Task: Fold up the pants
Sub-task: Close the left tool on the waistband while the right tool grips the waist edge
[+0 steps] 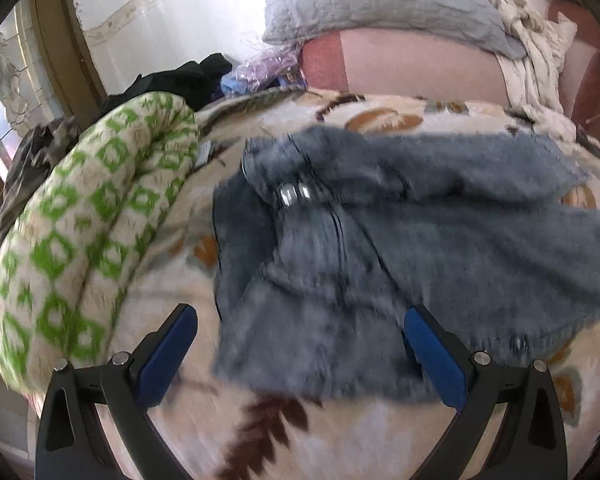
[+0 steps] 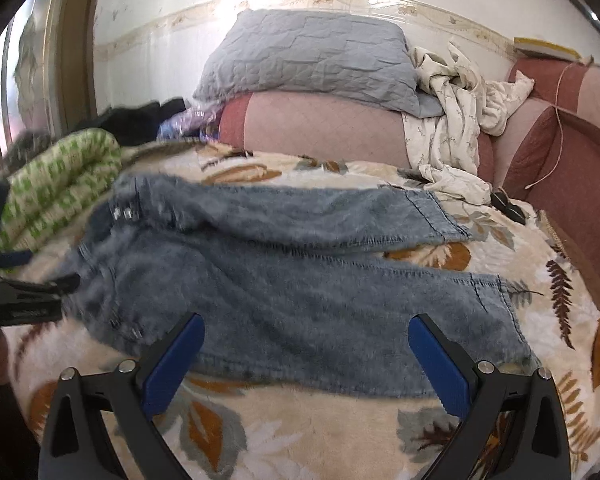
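- The left gripper (image 1: 300,320) hung with its blue-padded fingers spread wide and grasping nothing, poised over the waist end of the jeans (image 1: 380,240); whether its right pad touched the denim could not be told through the blur.
- The right gripper (image 2: 306,338) was likewise released, fingers wide apart, hovering at the near edge of the jeans (image 2: 300,288) around the thigh of the nearer leg.
- In the right wrist view the left gripper (image 2: 32,280) showed at the far left, just beside the waistband of the jeans.
- The jeans lay flat and unfolded on the leaf-print blanket (image 2: 260,432), waistband to the left, both legs running to the right, the two hems slightly apart.
- Metal buttons (image 1: 294,194) showed on the waistband of the jeans.
- Left of the jeans, a rolled green-and-white blanket (image 1: 100,216) lay close to the waistband.
- Beyond the jeans' far leg stood a pink and red bolster (image 2: 320,128), with a grey quilted pillow (image 2: 312,56) resting on top of it.
- Right of that pillow, a crumpled white printed cloth (image 2: 456,112) draped down toward the jeans' far hem.
- Behind the rolled blanket, farther from the jeans, lay dark clothing (image 1: 188,76).
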Demonstrator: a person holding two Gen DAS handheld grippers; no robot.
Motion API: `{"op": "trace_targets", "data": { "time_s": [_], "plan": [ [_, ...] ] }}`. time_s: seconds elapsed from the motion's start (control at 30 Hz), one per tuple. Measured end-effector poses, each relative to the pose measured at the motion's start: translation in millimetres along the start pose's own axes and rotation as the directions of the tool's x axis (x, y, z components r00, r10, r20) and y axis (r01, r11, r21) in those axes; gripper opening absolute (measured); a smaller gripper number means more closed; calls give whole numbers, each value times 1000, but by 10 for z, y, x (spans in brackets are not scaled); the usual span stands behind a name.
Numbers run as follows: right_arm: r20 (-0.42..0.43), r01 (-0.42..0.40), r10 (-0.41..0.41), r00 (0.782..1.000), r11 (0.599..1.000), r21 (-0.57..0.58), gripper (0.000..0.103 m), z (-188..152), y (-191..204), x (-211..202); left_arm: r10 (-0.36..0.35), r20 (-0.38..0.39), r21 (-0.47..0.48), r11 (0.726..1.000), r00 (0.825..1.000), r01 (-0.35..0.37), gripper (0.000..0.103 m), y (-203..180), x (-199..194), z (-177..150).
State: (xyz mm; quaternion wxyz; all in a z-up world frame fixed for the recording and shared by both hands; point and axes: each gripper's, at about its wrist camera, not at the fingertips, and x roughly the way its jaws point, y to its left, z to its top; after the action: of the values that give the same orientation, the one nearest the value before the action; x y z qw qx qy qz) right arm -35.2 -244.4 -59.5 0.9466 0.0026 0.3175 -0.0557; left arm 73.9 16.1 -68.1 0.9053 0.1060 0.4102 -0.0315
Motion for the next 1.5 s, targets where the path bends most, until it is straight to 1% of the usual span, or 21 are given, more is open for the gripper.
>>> {"op": "trace_targets", "data": {
  "time_s": [0.1, 0.2, 0.3, 0.33, 0.4, 0.43, 0.5, 0.63, 0.7, 0.73, 0.77, 0.83, 0.9, 0.93, 0.97, 1.1, 1.2, 1.3, 1.4, 1.47, 1.5],
  "plan": [
    [2, 15, -15, 1000, 1000, -5, 103, 370, -274, 150, -17, -5, -22, 1000, 1000, 16, 103, 231, 101, 415],
    [-56, 36, -35, 998, 999, 14, 103, 749, -661, 493, 5, -9, -56, 998, 1000, -6, 103, 467, 296, 843],
    [-132, 93, -87, 987, 995, 45, 103, 1081, -1084, 1015, 61, -32, -60, 996, 998, -63, 103, 658, 606, 1200],
    [-152, 110, -99, 983, 992, 62, 103, 1172, -1214, 1189, 63, -47, -66, 996, 997, -66, 103, 718, 718, 1289],
    [-208, 132, -114, 971, 988, 76, 103, 1342, -1442, 1580, 36, -103, -94, 994, 994, -45, 103, 832, 990, 1474],
    [-246, 160, -135, 960, 983, 87, 103, 1419, -1564, 1816, 16, -129, -115, 993, 991, -31, 103, 880, 1112, 1550],
    [-288, 192, -155, 945, 976, 106, 103, 1490, -1728, 2101, -23, -175, -162, 987, 984, -6, 103, 958, 1348, 1679],
    [-288, 229, -189, 939, 967, 113, 103, 1564, -1871, 2378, -88, -238, -227, 973, 967, 33, 103, 988, 1727, 1845],
    [-301, 240, -198, 933, 965, 110, 103, 1547, -1899, 2505, -112, -259, -236, 971, 959, 49, 98, 949, 1863, 1886],
    [-302, 236, -190, 934, 964, 121, 103, 1539, -1914, 2563, -122, -277, -239, 969, 953, 54, 87, 925, 1936, 1906],
    [-301, 236, -191, 934, 964, 120, 103, 1538, -1928, 2594, -137, -292, -246, 967, 947, 64, 73, 914, 1995, 1914],
    [-295, 231, -187, 937, 966, 121, 103, 1547, -1954, 2627, -174, -317, -254, 963, 932, 93, 61, 879, 2097, 1919],
    [-294, 226, -181, 938, 966, 127, 103, 1577, -2015, 2668, -192, -327, -260, 960, 925, 107, 56, 851, 2163, 1913],
    [-295, 222, -176, 939, 966, 133, 103, 1585, -2038, 2688, -199, -325, -261, 958, 924, 115, 44, 836, 2182, 1918],
    [-296, 221, -172, 940, 965, 140, 103, 1609, -2090, 2723, -221, -320, -264, 955, 921, 137, 28, 814, 2204, 1927],
    [-318, 212, -147, 937, 960, 181, 103, 1659, -2268, 2873, -272, -309, -261, 946, 911, 194, 10, 717, 2271, 1991],
    [-343, 183, -104, 934, 961, 206, 103, 1668, -2347, 3023, -264, -308, -227, 953, 914, 199, 6, 622, 2318, 2016],
    [-370, 158, -70, 926, 964, 213, 101, 1649, -2357, 3188, -273, -275, -232, 949, 922, 211, 5, 648, 2292, 2040],
    [-420, 196, -98, 902, 961, 195, 91, 1606, -2369, 3380, -284, -246, -238, 945, 927, 226, 4, 673, 2265, 2080],
    [-451, 200, -91, 888, 959, 201, 78, 1560, -2397, 3523, -280, -240, -235, 946, 930, 224, 4, 667, 2255, 2102],
    [-466, 198, -78, 882, 957, 213, 74, 1538, -2415, 3575, -278, -238, -232, 947, 931, 223, 4, 654, 2242, 2115]
  ]
}}
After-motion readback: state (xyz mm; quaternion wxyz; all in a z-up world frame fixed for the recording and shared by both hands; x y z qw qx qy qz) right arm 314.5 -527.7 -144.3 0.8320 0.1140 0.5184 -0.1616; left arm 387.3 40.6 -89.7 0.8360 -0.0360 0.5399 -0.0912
